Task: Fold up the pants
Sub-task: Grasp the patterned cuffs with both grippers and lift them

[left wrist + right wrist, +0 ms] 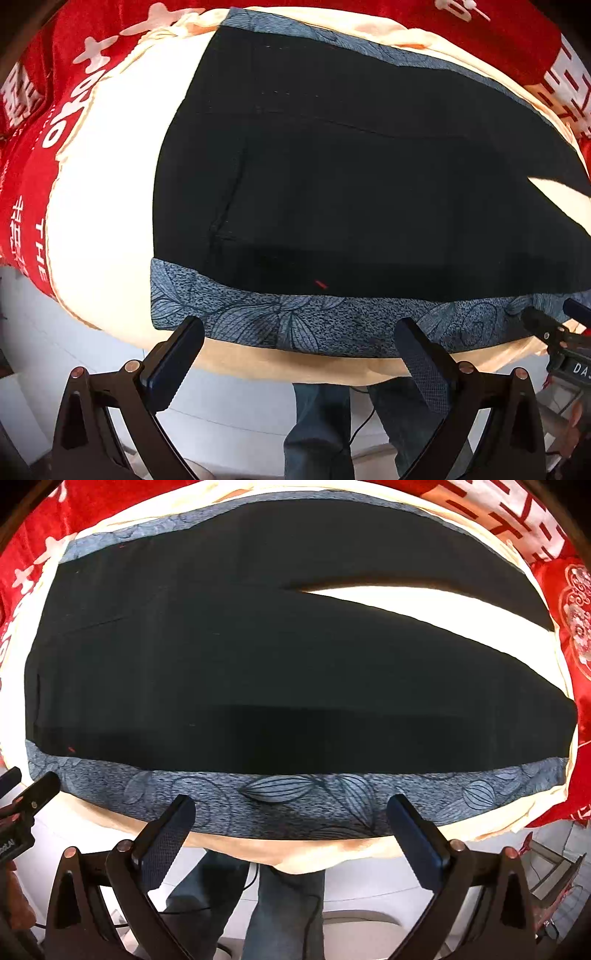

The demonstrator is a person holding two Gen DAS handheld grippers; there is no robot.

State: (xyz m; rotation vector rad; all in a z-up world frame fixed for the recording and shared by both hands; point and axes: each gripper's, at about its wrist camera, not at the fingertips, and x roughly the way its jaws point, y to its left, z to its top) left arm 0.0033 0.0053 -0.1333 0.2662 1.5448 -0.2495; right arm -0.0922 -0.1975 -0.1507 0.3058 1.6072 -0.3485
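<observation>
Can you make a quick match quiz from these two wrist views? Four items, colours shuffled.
Items:
1. pants
2. side stripe
3. cloth under the pants
4. banner

Colours:
A. red with white print
B. cream
C. black
D. blue-grey, leaf pattern

Pairs: 1-C, 2-D, 3-B, 4-A

Both the left gripper and the right gripper hover open at the near edge, holding nothing.

White "THE" on red cloth (27,206), "DA" on the right tongs' (554,325) body, other characters unreadable
</observation>
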